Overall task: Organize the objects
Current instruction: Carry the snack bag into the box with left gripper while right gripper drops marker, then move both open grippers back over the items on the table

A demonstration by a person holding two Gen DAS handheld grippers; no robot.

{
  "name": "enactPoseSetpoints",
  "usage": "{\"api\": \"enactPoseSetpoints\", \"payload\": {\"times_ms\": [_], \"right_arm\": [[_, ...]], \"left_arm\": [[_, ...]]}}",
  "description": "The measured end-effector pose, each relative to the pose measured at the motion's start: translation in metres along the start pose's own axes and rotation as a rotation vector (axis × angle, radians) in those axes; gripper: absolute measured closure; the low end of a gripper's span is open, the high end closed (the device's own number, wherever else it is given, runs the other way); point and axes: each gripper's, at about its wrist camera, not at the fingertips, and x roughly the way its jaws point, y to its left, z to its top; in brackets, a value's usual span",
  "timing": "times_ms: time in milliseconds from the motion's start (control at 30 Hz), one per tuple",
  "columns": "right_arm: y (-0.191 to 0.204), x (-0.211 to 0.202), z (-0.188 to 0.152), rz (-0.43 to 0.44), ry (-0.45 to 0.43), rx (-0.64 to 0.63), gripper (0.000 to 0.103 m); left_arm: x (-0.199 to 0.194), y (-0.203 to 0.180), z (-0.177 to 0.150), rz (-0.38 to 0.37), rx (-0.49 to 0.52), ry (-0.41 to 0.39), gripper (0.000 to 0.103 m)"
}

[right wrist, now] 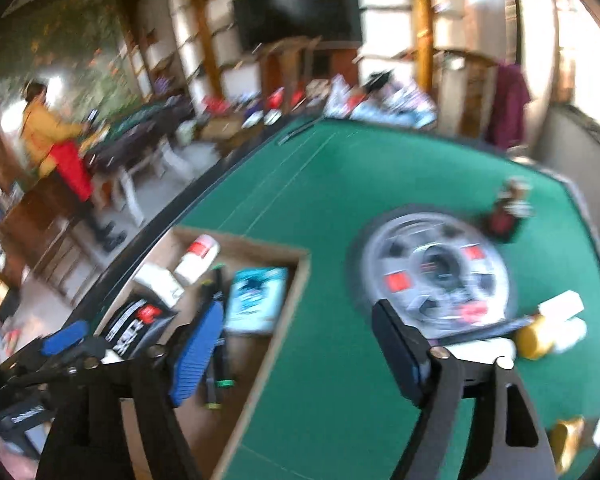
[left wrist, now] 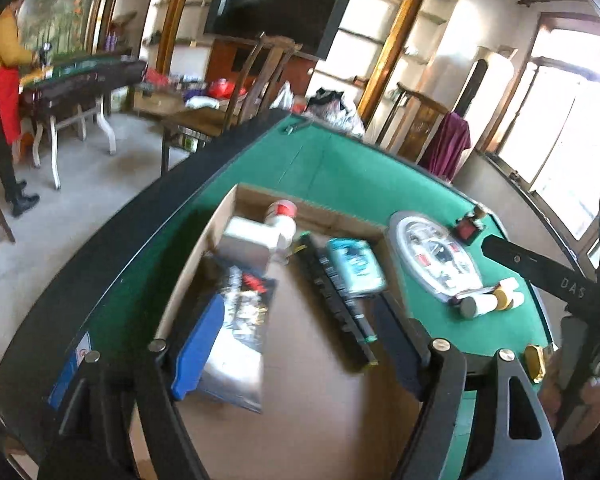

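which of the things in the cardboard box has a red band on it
The white bottle at the far end of the cardboard box, beside the white carton. It alone is a white cylinder with a red band; the teal packet has none.

My left tool (left wrist: 296, 344) hangs spread wide over the cardboard box (left wrist: 216, 236) at the bench's (left wrist: 340, 168) left edge, where the box's near floor lies bare between the silver packet (left wrist: 236, 344) on the left and the long black bar (left wrist: 336, 300) on the right. The box's far end is crowded by a white bottle (left wrist: 282, 220), a white block (left wrist: 246, 240) and a teal packet (left wrist: 354, 266). Beyond it the green felt runs open to the far corner, while the round dial (right wrist: 434, 276) and small cylinders (right wrist: 540, 334) block my right tool's (right wrist: 304, 354) way along the right edge.
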Motion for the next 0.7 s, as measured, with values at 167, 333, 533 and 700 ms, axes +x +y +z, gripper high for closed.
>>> {"api": "enactPoseSetpoints", "payload": {"times_ms": [167, 333, 533, 700], "right_arm": [[-0.035, -0.026, -0.02, -0.211, -0.157, 0.073, 0.006], [-0.053, -0.035, -0.041, -0.343, -0.207, 0.038, 0.006], [-0.076, -0.05, -0.058, -0.407, -0.201, 0.02, 0.006], [-0.102, -0.054, -0.067, -0.409, -0.163, 0.067, 0.006]], "left_arm": [[-0.015, -0.051, -0.007, -0.061, 0.091, -0.05, 0.019], [-0.01, -0.1, -0.02, -0.14, 0.18, -0.011, 0.019], [-0.006, -0.135, -0.034, -0.159, 0.232, 0.031, 0.019], [0.007, -0.145, -0.04, -0.192, 0.183, 0.088, 0.019]]}}
